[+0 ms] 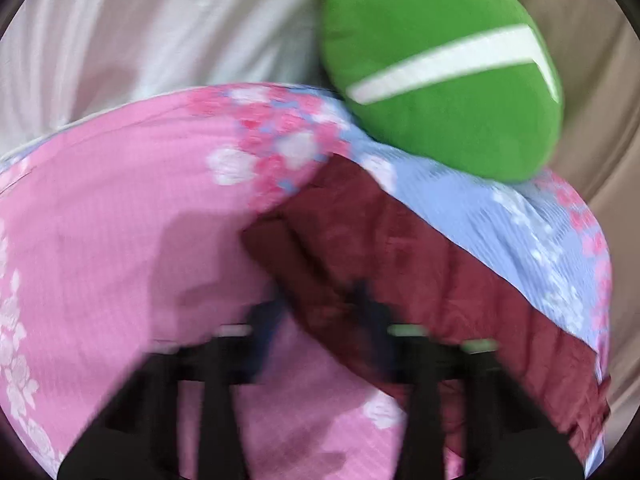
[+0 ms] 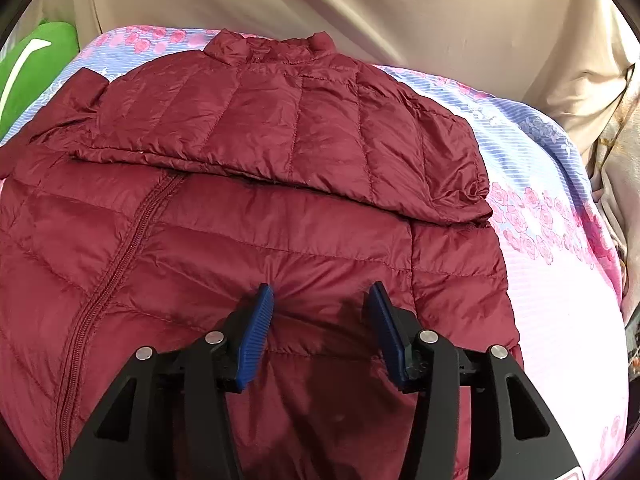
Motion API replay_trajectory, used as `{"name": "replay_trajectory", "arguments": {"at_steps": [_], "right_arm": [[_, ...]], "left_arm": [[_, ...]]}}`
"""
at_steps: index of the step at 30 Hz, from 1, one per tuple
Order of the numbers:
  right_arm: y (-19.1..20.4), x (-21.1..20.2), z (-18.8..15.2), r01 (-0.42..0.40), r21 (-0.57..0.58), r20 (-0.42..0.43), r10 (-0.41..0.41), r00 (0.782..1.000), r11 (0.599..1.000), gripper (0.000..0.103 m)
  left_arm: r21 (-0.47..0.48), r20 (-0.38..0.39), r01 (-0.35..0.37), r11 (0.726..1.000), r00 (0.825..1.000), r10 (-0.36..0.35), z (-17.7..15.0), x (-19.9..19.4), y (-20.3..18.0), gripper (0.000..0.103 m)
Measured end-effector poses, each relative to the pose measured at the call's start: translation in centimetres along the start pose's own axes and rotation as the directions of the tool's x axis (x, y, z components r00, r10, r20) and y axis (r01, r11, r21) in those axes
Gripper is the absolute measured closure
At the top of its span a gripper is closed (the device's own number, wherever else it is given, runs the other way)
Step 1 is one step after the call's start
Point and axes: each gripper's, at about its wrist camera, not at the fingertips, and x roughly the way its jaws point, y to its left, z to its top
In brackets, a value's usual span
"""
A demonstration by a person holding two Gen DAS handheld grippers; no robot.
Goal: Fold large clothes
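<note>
- On the floral bedspread lies the jacket, a maroon quilted puffer, spread flat with its zipper running down the left part.
- Its upper portion, collar at the far end, is folded over the body, making a straight edge across the middle.
- The fabric is shiny, stitched in panels and finely creased.
- The right gripper sits over the near part of the jacket, its blue pads spread apart, with puckered fabric between them.
- The left gripper is blurred; I cannot tell how its jaws stand. It is at the jacket's edge, above pink bedspread.
- A green cushion with a white stripe rests at the bedspread's far edge.
- Beige cloth hangs behind the bed.
</note>
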Motion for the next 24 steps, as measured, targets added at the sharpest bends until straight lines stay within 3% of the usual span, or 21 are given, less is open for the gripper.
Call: {"name": "replay_trajectory", "arguments": {"at_steps": [2, 6, 10, 15, 19, 21, 24], "right_arm": [[-0.1, 0.1, 0.0, -0.005, 0.006, -0.002, 0.005, 1.0, 1.0, 0.053], [-0.4, 0.2, 0.0, -0.016, 0.021, -0.004, 0.016, 1.0, 1.0, 0.052], [-0.6, 0.2, 0.0, -0.028, 0.035, -0.004, 0.028, 1.0, 0.999, 0.052], [-0.9, 0.2, 0.0, -0.044, 0.053, 0.0, 0.044, 0.999, 0.998, 0.051], [-1.4, 0.1, -0.1, -0.067, 0.076, 0.004, 0.067, 0.998, 0.995, 0.051], [-1.6, 0.1, -0.1, -0.079, 0.086, 0.007, 0.079, 0.997, 0.993, 0.051], [-1.8, 0.0, -0.2, -0.097, 0.102, 0.013, 0.096, 0.995, 0.99, 0.047]], "left_arm": [[0.019, 0.005, 0.009, 1.0, 1.0, -0.009, 0.1, -0.7, -1.3, 0.101], [0.151, 0.087, 0.082, 0.985, 0.992, -0.096, -0.8, -5.3, -6.5, 0.103], [0.347, 0.137, 0.176, 0.921, 0.962, -0.235, -3.9, -11.8, -14.7, 0.103], [0.568, 0.096, 0.298, 0.767, 0.902, -0.421, -11.0, -18.7, -25.2, 0.103], [0.696, -0.047, 0.404, 0.594, 0.85, -0.524, -19.6, -21.7, -32.7, 0.103], [0.733, -0.14, 0.448, 0.512, 0.836, -0.531, -24.8, -21.4, -36.1, 0.103], [0.741, -0.26, 0.493, 0.455, 0.836, -0.483, -31.5, -19.2, -39.1, 0.099]]}}
